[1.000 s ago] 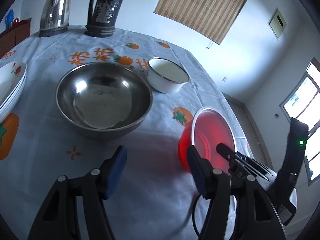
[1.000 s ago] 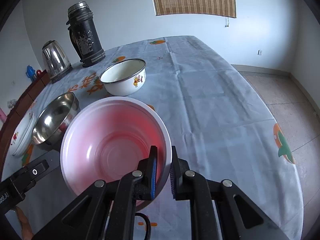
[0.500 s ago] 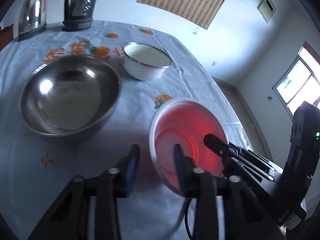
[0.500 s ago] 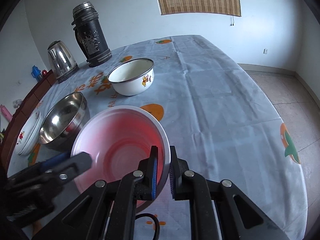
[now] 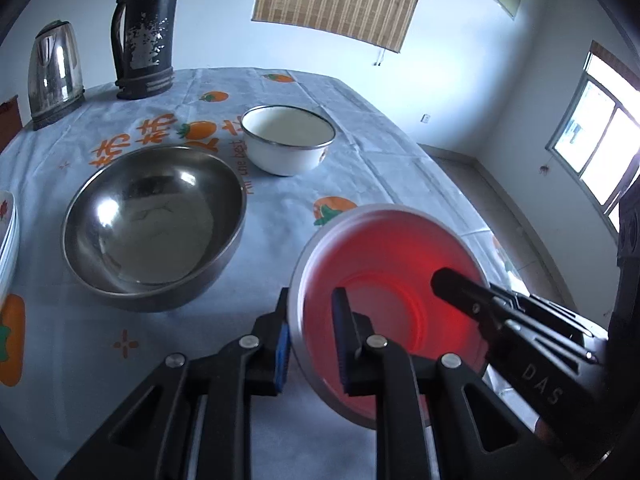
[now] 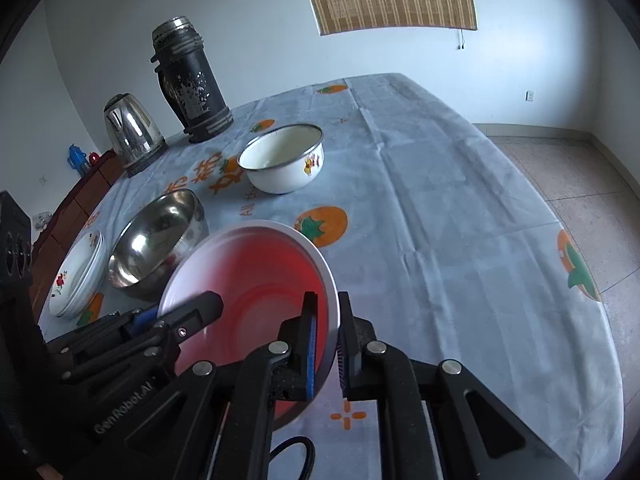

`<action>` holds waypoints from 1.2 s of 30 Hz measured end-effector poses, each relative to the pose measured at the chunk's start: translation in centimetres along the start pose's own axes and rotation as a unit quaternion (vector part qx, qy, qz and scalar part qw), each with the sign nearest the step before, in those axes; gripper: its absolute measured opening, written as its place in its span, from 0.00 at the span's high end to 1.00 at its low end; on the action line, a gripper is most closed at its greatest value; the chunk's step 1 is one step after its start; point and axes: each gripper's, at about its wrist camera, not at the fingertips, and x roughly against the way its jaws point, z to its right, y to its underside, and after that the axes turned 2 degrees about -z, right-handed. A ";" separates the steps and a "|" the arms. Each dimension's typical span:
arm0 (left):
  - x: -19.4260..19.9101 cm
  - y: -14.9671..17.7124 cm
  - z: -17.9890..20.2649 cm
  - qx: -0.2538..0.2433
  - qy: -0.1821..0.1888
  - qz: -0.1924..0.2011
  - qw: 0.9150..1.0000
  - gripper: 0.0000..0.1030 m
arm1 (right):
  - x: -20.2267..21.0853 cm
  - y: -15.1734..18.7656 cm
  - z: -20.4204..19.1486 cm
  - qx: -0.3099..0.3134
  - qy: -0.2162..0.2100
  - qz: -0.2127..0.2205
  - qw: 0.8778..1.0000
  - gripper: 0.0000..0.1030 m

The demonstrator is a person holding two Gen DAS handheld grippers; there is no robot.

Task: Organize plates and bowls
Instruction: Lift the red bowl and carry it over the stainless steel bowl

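A red plastic bowl with a pale rim is held just above the desk, tilted, between two hand-held tools. Judging from this, the step is a handover or shared carry of the bowl toward the steel bowl, which sits ahead and to the left of the left tool.

To do it well, the left tool should finish seating on the rim before the right one lets go. The thin wall looks flexible and slippery, so a firm pinch low on the rim should help. Keeping the bowl level and clear of the steel bowl's edge would avoid a knock. It would probably nest better if lowered straight down.

The left tool's jaws are closing, with the bowl's near rim between them. One blue pad sits outside the wall and the other inside; the inner pad looks slightly off the wall. The right tool is nearly shut and pinches the opposite rim, pads on both faces of the wall.

A white enamel bowl stands further ahead of both tools. A stack of flowered plates lies far to the left, beyond the steel bowl.
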 end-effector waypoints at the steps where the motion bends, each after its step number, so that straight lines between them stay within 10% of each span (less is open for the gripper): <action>1: 0.2 0.0 -0.2 0.002 0.008 0.001 1.000 0.83 | 0.4 -0.1 -0.2 -0.001 0.002 0.004 1.000 0.91; 20: 8.1 -4.6 -8.2 0.036 -0.017 0.083 0.996 0.85 | 2.6 -3.9 -10.2 0.043 -0.060 0.054 0.996 0.91; 36: 2.5 -7.3 -12.8 0.057 -0.071 0.038 0.995 0.83 | -5.4 -6.3 -13.3 0.025 -0.073 0.023 0.997 0.91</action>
